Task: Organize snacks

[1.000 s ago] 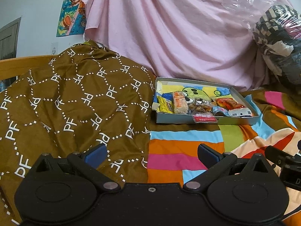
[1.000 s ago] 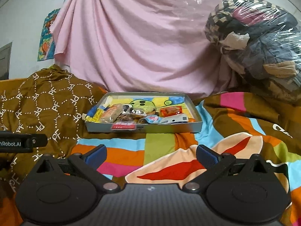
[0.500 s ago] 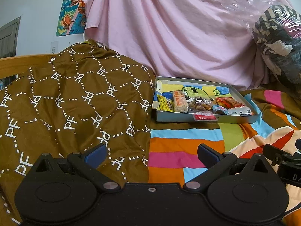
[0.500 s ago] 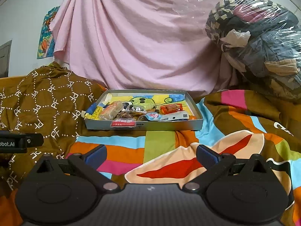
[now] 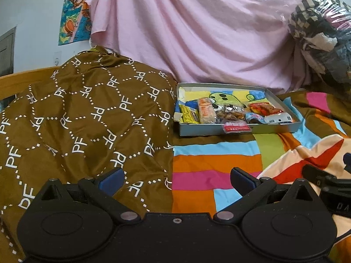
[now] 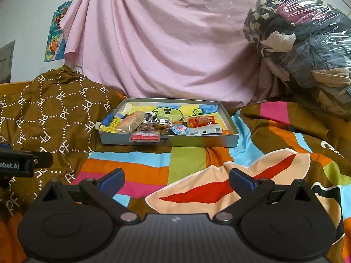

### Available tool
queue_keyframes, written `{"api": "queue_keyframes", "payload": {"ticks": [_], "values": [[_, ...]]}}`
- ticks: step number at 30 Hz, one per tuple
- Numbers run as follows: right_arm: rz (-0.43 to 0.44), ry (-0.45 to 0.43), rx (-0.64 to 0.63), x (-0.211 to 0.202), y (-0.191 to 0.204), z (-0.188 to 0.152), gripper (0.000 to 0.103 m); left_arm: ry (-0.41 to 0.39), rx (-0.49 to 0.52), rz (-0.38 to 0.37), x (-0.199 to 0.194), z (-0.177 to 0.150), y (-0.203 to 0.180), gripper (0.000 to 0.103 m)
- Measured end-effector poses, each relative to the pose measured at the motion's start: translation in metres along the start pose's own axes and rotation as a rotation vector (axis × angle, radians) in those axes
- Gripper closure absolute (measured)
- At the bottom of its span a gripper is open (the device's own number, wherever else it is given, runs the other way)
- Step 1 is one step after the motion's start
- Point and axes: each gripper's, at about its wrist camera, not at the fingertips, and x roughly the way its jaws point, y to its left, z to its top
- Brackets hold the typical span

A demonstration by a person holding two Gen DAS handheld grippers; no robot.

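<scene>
Both grippers' fingers spread — bare blanket (image 6: 188,160) before tray (image 6: 166,141)

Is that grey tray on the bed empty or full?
Partly full: the tray holds a row of snack packets along its near side; its cartoon-printed floor shows bare behind them.

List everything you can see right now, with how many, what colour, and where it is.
Tray: one, grey, on the bedspread, centre.
Snacks: several packets, yellow, orange, red, blue, white, along the tray's front.
Red packet: one, hanging over the tray's front wall.
Bedspread: one, striped multicolour, foreground.
Brown cloth: one, white PF print, left of the tray.
Pink sheet: one, draped behind the tray.
Bag of clothes: one, clear plastic, right rear.
Poster: one, blue and orange, wall upper left.
Left tool: black, blue pads, open, empty.
Right tool: black, blue pads, open, empty.
</scene>
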Motion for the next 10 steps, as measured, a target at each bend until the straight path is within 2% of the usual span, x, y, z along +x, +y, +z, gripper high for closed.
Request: {"api": "queue_keyframes", "payload": {"ticks": [5,10], "values": [[0.010,0.010,-0.009,0.0008,0.0014,-0.0003,0.000,0.028,-0.015,0.004,0.0031,-0.0033,0.0030,0.001],[0.017,0.012,-0.020,0.0019,0.0029,-0.0008,0.000,0.021,-0.020,0.009,0.0032,-0.0041,0.0055,0.001]]}}
